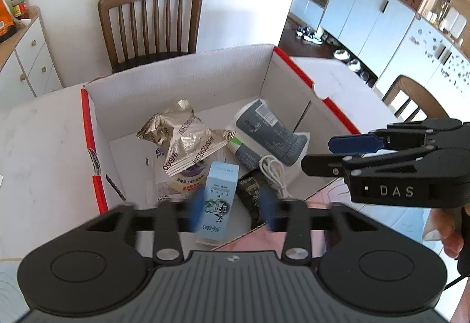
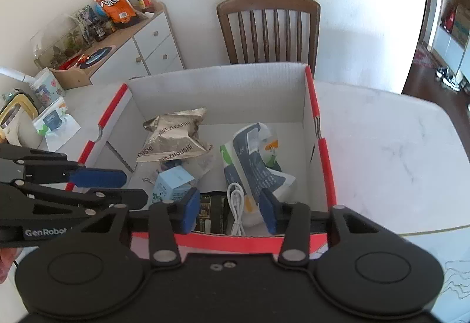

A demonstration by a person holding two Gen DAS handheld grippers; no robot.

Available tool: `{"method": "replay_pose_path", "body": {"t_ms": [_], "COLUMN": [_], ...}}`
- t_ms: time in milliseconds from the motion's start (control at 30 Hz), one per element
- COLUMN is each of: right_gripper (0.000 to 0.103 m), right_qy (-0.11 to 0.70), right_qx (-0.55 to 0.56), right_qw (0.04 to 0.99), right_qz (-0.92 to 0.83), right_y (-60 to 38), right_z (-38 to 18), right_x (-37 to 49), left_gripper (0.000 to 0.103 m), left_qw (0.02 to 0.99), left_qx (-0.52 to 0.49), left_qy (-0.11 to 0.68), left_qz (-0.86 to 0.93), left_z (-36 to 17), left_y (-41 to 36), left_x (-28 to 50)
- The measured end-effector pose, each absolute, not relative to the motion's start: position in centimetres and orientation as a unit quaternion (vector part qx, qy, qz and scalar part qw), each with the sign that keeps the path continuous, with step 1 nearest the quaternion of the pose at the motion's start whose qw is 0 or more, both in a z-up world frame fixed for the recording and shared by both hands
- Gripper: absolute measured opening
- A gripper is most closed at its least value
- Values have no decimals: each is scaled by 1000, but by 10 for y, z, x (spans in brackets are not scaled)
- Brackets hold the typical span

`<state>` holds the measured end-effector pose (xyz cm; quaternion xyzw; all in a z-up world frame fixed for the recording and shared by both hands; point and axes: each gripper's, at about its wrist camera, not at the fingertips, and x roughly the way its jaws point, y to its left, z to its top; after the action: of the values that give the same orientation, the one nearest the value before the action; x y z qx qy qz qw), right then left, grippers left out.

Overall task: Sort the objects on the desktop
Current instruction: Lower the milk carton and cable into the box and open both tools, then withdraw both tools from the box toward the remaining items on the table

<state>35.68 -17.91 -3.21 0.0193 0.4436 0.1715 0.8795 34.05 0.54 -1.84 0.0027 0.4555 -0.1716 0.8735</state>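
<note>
Box (image 2: 217, 94) is set on the counter (image 2: 382, 141), holding a foil bag (image 2: 173, 138), blue carton (image 2: 171, 180), white cable (image 2: 236, 205) and grey pouch (image 2: 255, 164). Left hand-held gripper (image 1: 232, 210) is released above the carton, nothing gripped. Right hand-held gripper (image 2: 227, 210) is released over the cable, nothing gripped. A chair (image 2: 268, 29) is seen behind.

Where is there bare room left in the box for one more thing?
Bare floor shows in the cardboard box behind the foil snack bag, along the far wall, and at its left wall. The near half is crowded: blue carton, white cable, grey-and-white pouch.
</note>
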Motion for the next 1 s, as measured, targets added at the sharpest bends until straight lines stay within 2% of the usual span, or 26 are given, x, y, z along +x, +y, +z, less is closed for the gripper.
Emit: {"method": "replay_pose_path", "body": {"t_ms": [67,333,533,733,800,1000], "right_gripper": [50,59,69,72,72,74], "right_qy": [440,433,419,416,416,416], "right_qx": [20,22,27,26,24,22], "right_qw": [881,886,892,893,892,892], "right_qz": [172,166,169,173,174,178], "right_y": [-180,-185,-190,-191,-191,-192], "right_z": [-31,-27,-20,-16,-15,-11], "right_x": [354,346,337,330,326,315], "left_gripper": [71,71,84,90,101,101], "left_qw": [879,880,885,889,890,891], "left_qx": [3,0,-5,-12,-13,-22], "left_qy": [445,443,434,425,421,416], "left_qz": [-169,-170,-171,-171,-173,-178], "left_z": [-15,-15,-11,-10,-9,-9], "left_y": [6,5,5,6,7,10], "left_x": [336,325,318,310,306,295]}}
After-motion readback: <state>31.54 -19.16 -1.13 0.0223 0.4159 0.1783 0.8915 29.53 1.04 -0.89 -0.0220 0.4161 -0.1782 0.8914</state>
